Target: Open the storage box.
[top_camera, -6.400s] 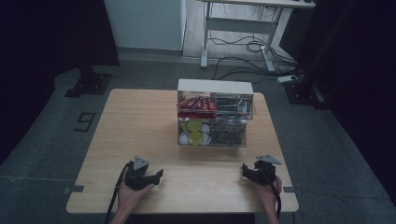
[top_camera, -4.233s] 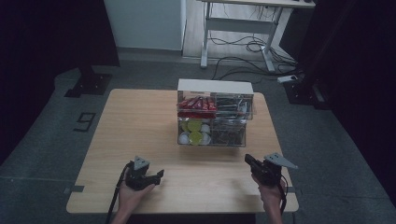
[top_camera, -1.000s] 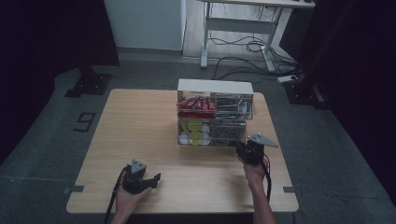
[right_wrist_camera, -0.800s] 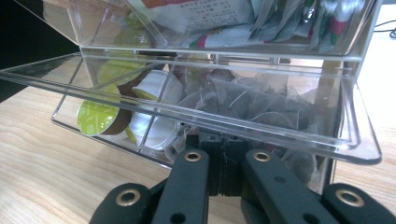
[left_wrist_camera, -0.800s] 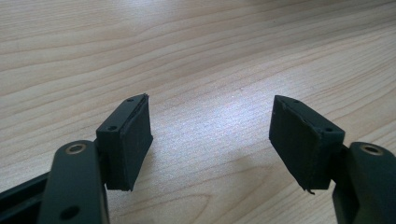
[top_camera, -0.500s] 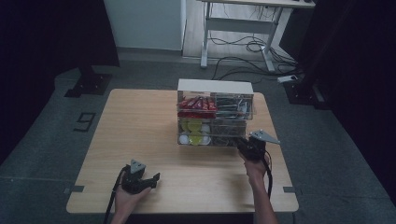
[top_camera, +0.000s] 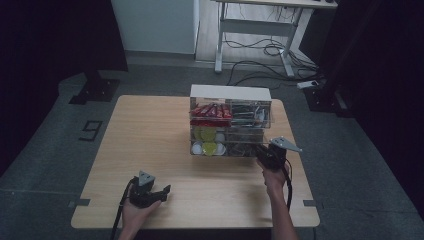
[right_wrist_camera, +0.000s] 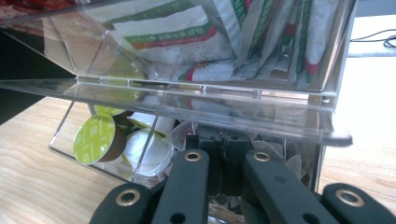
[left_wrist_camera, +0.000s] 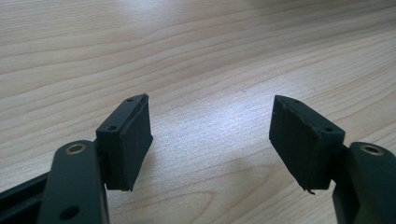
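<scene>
Right gripper (right_wrist_camera: 224, 158): your jaws are drawn together inside the bottom right bin of the clear organizer (top_camera: 230, 125); the tips are buried among the packets, so you cannot tell whether one is pinched.
Packets ahead of the tips (right_wrist_camera: 275, 154): thin crinkly sachets, loosely heaped. Judge them light, soft and slippery; they will bend and slide rather than resist.
Where to grip: take one by a flat sealed edge, not the puffed middle.
Shelf above your jaws (right_wrist_camera: 205, 100): hard clear plastic, close overhead, with more sachets (right_wrist_camera: 196, 32) on it. Pull out low.
Pods to the left of your jaws (right_wrist_camera: 95, 133): foil-lidded cups in the next bin; leave them.
Left gripper (left_wrist_camera: 212, 135): jaws wide, holding nothing, over bare table (left_wrist_camera: 196, 56) well away from the organizer.
</scene>
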The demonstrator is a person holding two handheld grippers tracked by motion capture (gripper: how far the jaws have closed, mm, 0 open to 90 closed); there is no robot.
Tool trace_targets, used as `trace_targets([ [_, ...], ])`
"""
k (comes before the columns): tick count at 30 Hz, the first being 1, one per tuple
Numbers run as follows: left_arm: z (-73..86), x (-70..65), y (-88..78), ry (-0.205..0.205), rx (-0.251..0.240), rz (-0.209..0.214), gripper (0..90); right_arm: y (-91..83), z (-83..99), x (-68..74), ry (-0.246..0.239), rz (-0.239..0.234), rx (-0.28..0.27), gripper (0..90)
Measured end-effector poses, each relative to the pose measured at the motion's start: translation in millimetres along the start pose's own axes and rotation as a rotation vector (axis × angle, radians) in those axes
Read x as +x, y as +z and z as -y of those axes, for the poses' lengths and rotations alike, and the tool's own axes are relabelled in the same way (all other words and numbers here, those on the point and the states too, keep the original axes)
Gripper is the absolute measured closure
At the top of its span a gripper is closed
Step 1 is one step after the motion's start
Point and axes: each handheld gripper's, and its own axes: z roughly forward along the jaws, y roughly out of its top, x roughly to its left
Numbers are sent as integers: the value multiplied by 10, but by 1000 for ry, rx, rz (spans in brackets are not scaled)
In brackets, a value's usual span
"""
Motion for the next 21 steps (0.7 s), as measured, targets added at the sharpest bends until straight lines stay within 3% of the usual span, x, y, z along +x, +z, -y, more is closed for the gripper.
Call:
trace_targets([
  [12,13,12,-16,-5,0,-6,298,19,-121,-27,49,2,-88,893],
  [21,22,2,-6,-2,5,-8,298,37,-113,-30,55,9,-90,892],
])
